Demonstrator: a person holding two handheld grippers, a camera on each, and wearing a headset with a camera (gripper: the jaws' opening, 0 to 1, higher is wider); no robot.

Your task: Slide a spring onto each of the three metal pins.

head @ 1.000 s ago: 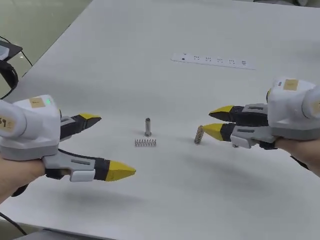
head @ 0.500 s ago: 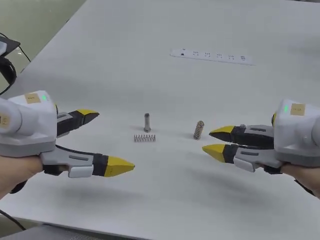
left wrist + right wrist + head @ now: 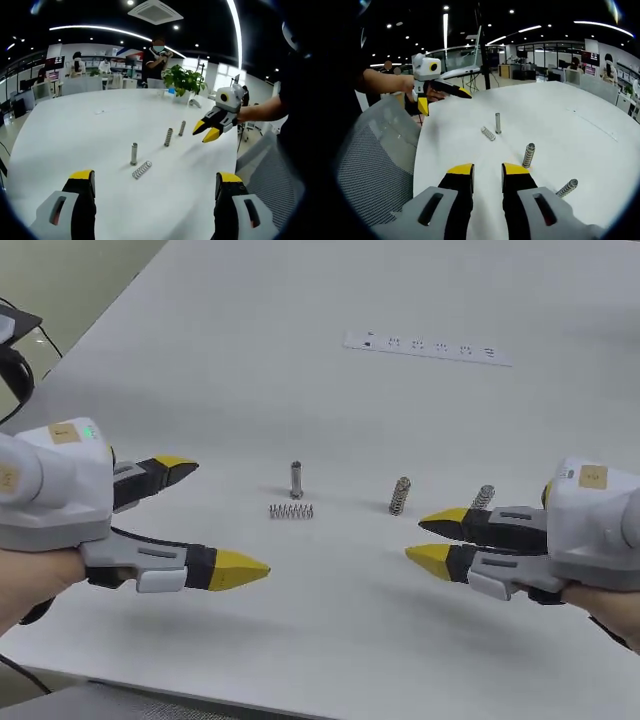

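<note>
Jaws on my left gripper [image 3: 220,518] are spread wide with nothing between them. Those on my right gripper [image 3: 420,538] stand only a little apart, and the right gripper view shows the narrow gap holding nothing either.

Both grippers hover over the white worktop [image 3: 300,640], the left at its near left and the right at its near right, with their tips pointing inward toward each other. A power strip [image 3: 428,348] lies flat far back on the worktop, well apart from everything else.

Between the grippers I see three pins in a rough row. A bare pin [image 3: 296,480] stands upright on the left. The middle pin [image 3: 400,496] is sleeved in a spring [image 3: 399,504]. The right pin [image 3: 483,497], sleeved the same way, sits just beyond my right gripper's tips.

A loose spring [image 3: 291,511] lies on its side just in front of the bare pin, near it but not touching.
</note>
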